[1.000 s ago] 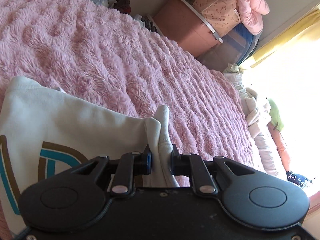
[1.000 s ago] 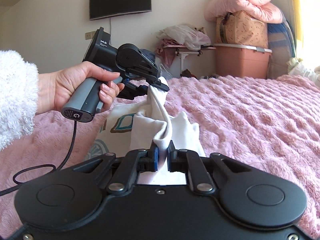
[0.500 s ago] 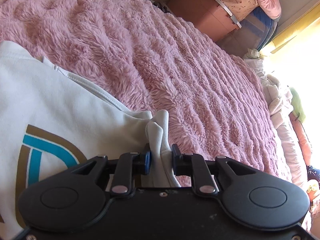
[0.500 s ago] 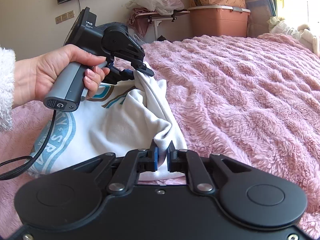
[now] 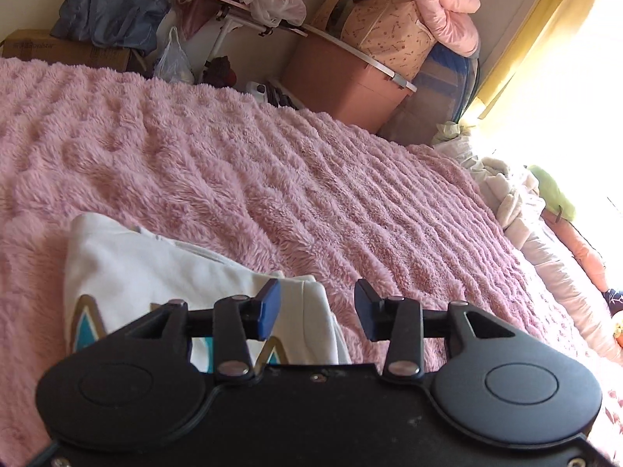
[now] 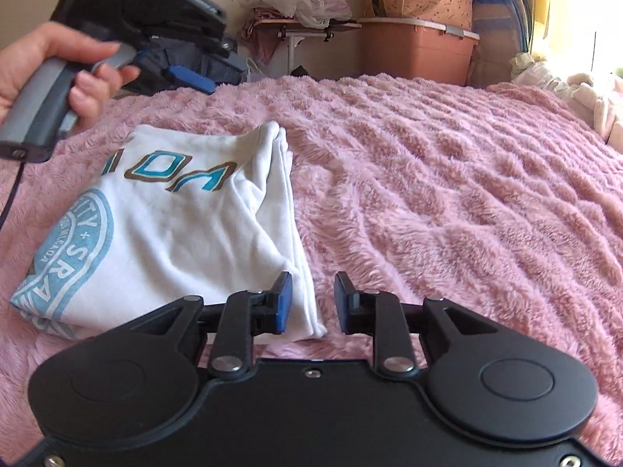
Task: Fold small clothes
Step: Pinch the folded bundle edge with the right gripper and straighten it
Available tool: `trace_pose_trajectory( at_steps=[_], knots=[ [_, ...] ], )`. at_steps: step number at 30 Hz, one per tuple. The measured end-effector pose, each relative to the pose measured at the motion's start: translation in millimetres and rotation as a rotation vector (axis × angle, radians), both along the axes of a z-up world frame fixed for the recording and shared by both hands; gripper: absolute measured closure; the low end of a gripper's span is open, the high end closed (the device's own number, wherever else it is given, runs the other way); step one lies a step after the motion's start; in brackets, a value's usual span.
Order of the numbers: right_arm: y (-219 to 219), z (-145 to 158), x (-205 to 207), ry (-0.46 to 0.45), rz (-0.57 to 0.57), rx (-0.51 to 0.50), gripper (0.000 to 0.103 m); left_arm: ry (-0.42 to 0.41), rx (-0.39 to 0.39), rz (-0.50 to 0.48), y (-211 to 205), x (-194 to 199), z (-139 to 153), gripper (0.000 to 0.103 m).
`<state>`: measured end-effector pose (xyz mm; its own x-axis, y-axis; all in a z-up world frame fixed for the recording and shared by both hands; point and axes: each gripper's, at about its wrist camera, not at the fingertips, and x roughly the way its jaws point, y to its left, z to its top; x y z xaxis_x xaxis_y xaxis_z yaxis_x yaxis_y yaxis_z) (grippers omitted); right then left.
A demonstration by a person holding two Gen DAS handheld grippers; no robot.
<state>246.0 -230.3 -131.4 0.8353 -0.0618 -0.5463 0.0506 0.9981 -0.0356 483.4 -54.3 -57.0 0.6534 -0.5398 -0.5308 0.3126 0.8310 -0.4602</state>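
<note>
A small white T-shirt (image 6: 171, 225) with a teal and brown print lies folded on the pink fluffy blanket (image 6: 447, 194). My right gripper (image 6: 309, 301) is open and empty, just above the shirt's near right corner. My left gripper (image 5: 317, 305) is open and empty over the shirt's far right corner (image 5: 303, 311). In the right wrist view the left gripper (image 6: 187, 66) is held in a hand above and behind the shirt's far edge, apart from it.
The blanket (image 5: 272, 179) covers the bed. Behind it stand a pink storage bin (image 5: 342, 81), a folding table (image 6: 307, 27) with bags, and a cardboard box (image 5: 66, 52). Bedding and clothes are heaped along the right edge (image 5: 518, 202) by the window.
Both grippers have opened and let go of the shirt's right edge. The shirt now lies flat on the blanket. The left gripper has lifted up and back from it.
</note>
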Motion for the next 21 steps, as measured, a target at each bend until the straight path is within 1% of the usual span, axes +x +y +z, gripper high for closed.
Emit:
trace_pose_trajectory(
  at_steps=[2,3,6,8,11,14,16,18,19,21],
  knots=[
    [-7,15,0,-0.048,0.050,0.038,0.075,0.011,0.042,0.000,21,-27,-1,0.059],
    [-10,20,4,-0.058,0.087,0.064,0.074,0.009,0.056,0.001,35,-45,-5,0.059],
    [-20,32,27,-0.081,0.198,0.155,0.074,0.032,0.063,0.023,64,-87,-22,0.059],
    [-24,34,49,-0.060,0.259,0.205,0.074,0.016,0.088,0.055,76,-116,-34,0.059],
    [-30,24,85,0.002,0.281,0.280,0.074,-0.027,0.129,0.094,81,-159,-51,0.058],
    [-32,8,115,0.088,0.251,0.326,0.074,-0.081,0.236,0.085,69,-196,-68,0.058],
    [-28,-1,127,0.114,0.232,0.311,0.074,-0.112,0.302,0.069,62,-208,-77,0.058],
    [-27,-6,131,0.131,0.229,0.325,0.074,-0.132,0.353,0.047,55,-215,-83,0.058],
    [-28,-8,132,0.135,0.225,0.339,0.074,-0.136,0.371,0.031,50,-216,-86,0.058],
    [-29,-11,134,0.142,0.207,0.361,0.069,-0.139,0.374,0.011,46,-221,-92,0.058]
  ],
)
